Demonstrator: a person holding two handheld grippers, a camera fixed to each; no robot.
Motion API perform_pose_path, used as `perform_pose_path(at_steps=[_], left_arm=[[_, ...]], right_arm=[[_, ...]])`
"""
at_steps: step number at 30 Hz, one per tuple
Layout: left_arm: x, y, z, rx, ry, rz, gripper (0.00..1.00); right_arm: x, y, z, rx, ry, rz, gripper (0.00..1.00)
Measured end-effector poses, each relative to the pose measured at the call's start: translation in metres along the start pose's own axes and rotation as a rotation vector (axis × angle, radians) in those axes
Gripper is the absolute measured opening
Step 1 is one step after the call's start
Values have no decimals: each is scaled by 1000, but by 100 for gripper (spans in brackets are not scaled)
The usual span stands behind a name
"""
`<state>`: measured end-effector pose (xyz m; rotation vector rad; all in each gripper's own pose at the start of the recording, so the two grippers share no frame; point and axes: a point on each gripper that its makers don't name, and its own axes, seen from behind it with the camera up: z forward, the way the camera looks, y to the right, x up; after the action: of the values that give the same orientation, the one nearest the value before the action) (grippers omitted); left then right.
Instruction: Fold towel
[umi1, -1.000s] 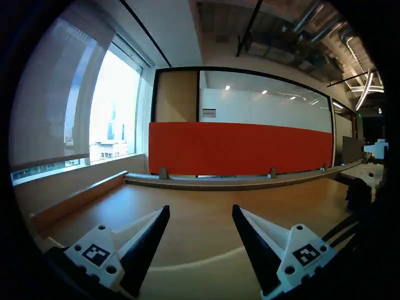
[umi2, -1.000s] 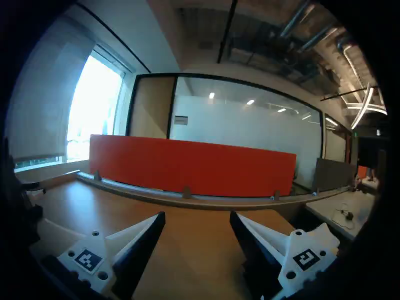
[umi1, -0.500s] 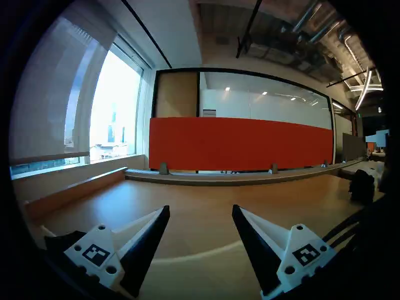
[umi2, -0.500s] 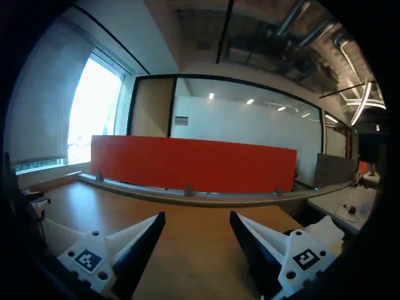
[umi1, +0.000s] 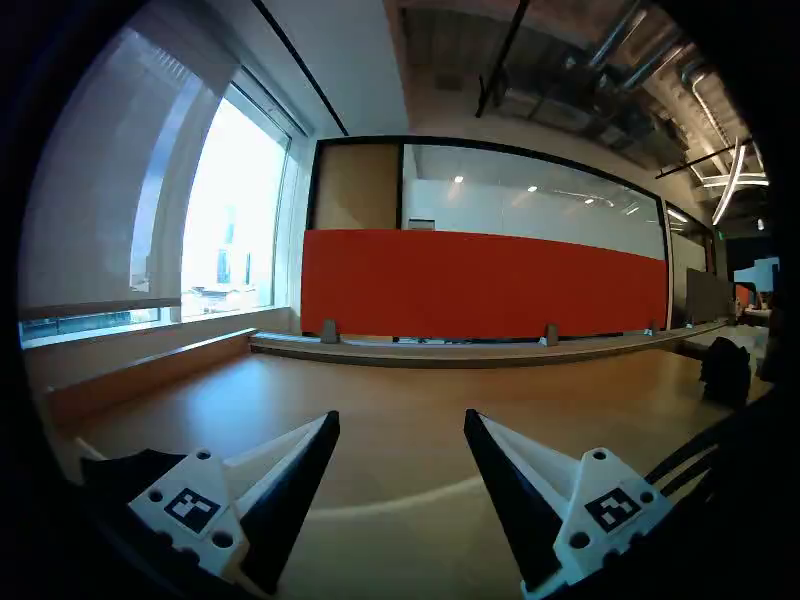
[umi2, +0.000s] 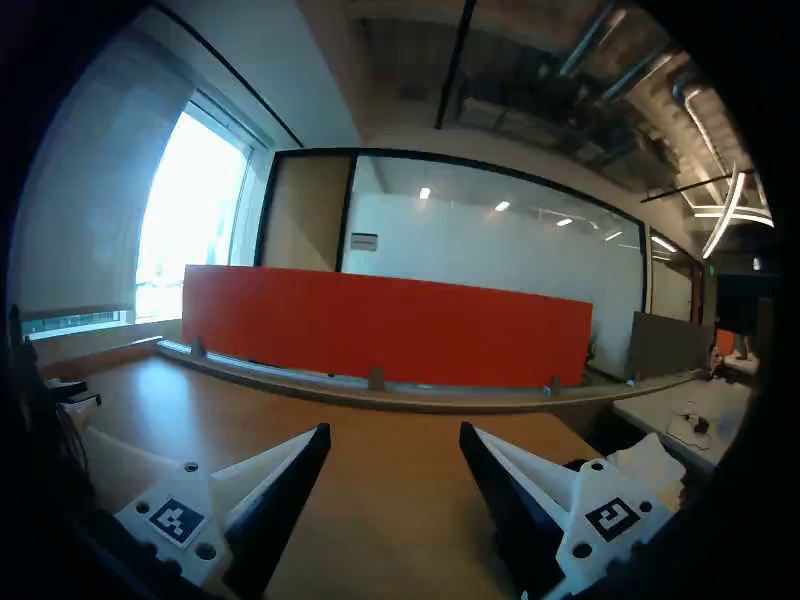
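My left gripper is open just above a wooden table, with nothing between its fingers. Under its fingers lies a pale tan sheet with a light curved edge, perhaps the towel; I cannot tell for sure. My right gripper is also open and holds nothing, low over the same table. A pale flat shape lies by its left finger. A white crumpled thing sits behind its right finger.
An orange divider panel on a raised ledge runs along the table's far edge. A window with a low sill is on the left. A dark object stands at the right of the left gripper view. Another desk is far right.
Both views have shifted slightly, so the table's far ledge looks flatter. The white crumpled thing has come into sight by the right finger. Both grippers stay open.
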<state>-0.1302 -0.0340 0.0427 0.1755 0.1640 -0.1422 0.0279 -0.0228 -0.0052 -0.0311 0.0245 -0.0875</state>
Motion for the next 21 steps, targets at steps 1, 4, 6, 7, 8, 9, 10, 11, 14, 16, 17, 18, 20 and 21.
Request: perform_pose_path(at_steps=[1,4,6,7,8,9,10,11,14,16,17,18,20,21], left_arm=[[0,0,0,1,1,1,92],[0,0,0,3,4,7,92],[0,0,-1,3,7,15,92],[0,1,-1,2,7,21,92],[0,2,-1,1,8,26,92],[0,3,-1,1,10,32,92],[0,4,-1,1,11,36,92],[0,4,-2,1,13,41,92],[0,4,-2,2,14,39,92],[0,4,-2,2,15,42,92],[0,4,-2,1,16,44,92],[0,4,-2,1,16,44,92],[0,4,-1,1,15,44,92],[0,4,-1,1,15,44,92]], right_arm=[[0,0,0,1,0,0,100],[2,0,-1,0,2,2,100],[3,2,-2,-2,3,5,100],[3,3,-2,-4,4,7,100],[3,4,-2,-5,4,9,100],[2,5,-2,-6,4,10,100],[2,6,-2,-7,4,11,100],[1,7,-2,-8,3,13,100],[-1,10,-2,-12,9,14,100],[-1,12,-2,-14,15,11,100],[-2,13,-1,-15,18,8,100],[-2,14,-1,-18,22,5,100],[-2,18,0,-25,28,-3,100],[-2,20,1,-29,34,-8,100]])
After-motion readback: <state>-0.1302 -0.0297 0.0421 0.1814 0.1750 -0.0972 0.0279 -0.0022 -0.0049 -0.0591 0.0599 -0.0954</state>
